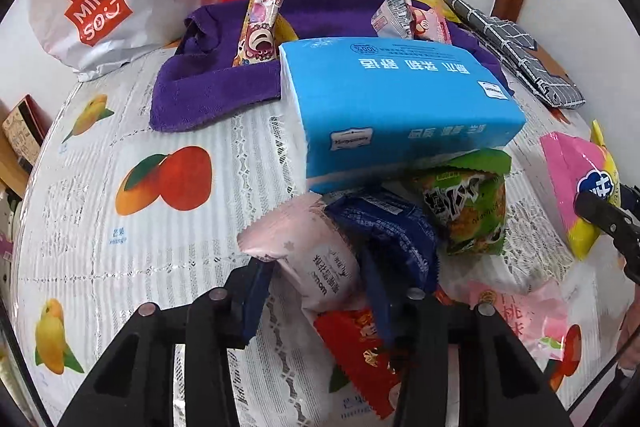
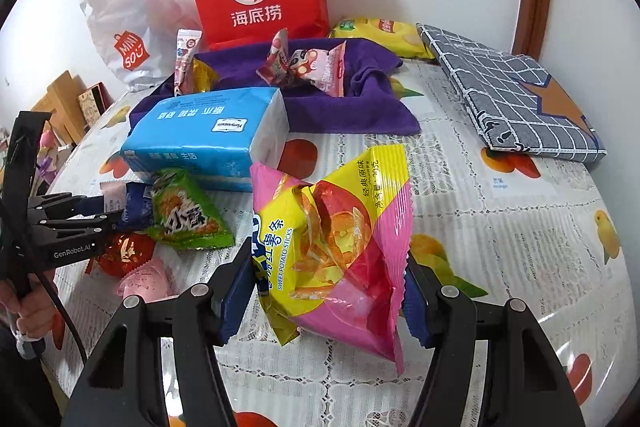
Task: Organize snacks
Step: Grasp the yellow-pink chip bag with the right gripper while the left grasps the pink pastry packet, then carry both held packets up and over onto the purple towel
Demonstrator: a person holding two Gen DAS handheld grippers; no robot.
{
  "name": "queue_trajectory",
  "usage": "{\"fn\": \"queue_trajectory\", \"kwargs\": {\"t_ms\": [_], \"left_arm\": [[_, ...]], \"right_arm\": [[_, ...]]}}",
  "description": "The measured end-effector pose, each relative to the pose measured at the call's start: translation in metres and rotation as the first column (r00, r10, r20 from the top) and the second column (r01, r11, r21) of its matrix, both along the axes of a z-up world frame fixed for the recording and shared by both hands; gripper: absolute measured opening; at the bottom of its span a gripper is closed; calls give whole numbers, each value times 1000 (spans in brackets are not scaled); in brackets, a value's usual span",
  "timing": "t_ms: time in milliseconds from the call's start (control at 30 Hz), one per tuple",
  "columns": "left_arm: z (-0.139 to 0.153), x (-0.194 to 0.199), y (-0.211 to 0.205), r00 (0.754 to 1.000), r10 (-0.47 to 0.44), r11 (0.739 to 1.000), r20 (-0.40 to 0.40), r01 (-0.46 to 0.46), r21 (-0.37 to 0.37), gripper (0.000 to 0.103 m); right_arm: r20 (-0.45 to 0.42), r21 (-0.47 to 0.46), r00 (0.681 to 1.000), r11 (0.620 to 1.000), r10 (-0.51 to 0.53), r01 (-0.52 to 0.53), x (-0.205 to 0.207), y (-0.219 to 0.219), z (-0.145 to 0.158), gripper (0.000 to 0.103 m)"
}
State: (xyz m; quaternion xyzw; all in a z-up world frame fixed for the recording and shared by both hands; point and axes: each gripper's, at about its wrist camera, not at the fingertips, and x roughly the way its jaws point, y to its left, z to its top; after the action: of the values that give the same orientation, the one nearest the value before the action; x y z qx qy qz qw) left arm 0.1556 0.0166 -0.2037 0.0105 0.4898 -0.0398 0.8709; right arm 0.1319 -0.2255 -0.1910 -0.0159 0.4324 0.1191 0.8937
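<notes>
At the lower centre of the right wrist view, the right gripper [image 2: 328,291] clamps the pink-and-yellow sweet potato stick bag [image 2: 340,247] between both fingers, lifted above the bench [image 2: 500,247]. In the left wrist view, the left gripper [image 1: 320,291] closes its fingers on a pale pink snack packet [image 1: 320,267], with a dark blue packet [image 1: 396,231] pressed against it.

both claws share one build: matte black plastic arms with triangular cut-outs, each joint pinned by a round silver-grey rivet, and dark blue ribbed pads on the fingertips. the left claw [image 1: 320,291] shows four such rivets across its near frame; the right claw [image 2: 330,291] has the same. seen from the right wrist, the left claw's side carries small white lettering reading "genrobot.ai", a few small screws, and a thin black cable curving down past the hand [image 2: 28,311] on its handle
</notes>
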Motion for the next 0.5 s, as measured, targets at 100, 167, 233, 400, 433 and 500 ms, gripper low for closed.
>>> {"fn": "queue_trajectory", "kwargs": {"t_ms": [100,167,233,400,433,500], "left_arm": [[6,-1,10,1000,12,999,-2,-12,-45,40],[12,-5,16,1000,25,999,13,-24,-47,40],[20,-8,22,999,36,998,29,-34,-48,40],[42,-15,33,996,55,997,71,-50,-59,40],[47,-16,35,995,54,997,80,-49,-60,40],[56,-18,36,994,50,997,96,-44,-63,40]], "right_arm": [[8,0,1000,1000,-3,3,-2,-1,3,64],[16,4,1000,1000,-5,5,-3,-3,6,64],[23,6,1000,1000,-9,9,-4,-3,9,64],[40,20,999,1000,-13,13,-5,-1,19,64],[45,21,999,1000,-12,11,-5,0,22,64],[61,19,998,1000,-3,2,-5,4,29,64]]}}
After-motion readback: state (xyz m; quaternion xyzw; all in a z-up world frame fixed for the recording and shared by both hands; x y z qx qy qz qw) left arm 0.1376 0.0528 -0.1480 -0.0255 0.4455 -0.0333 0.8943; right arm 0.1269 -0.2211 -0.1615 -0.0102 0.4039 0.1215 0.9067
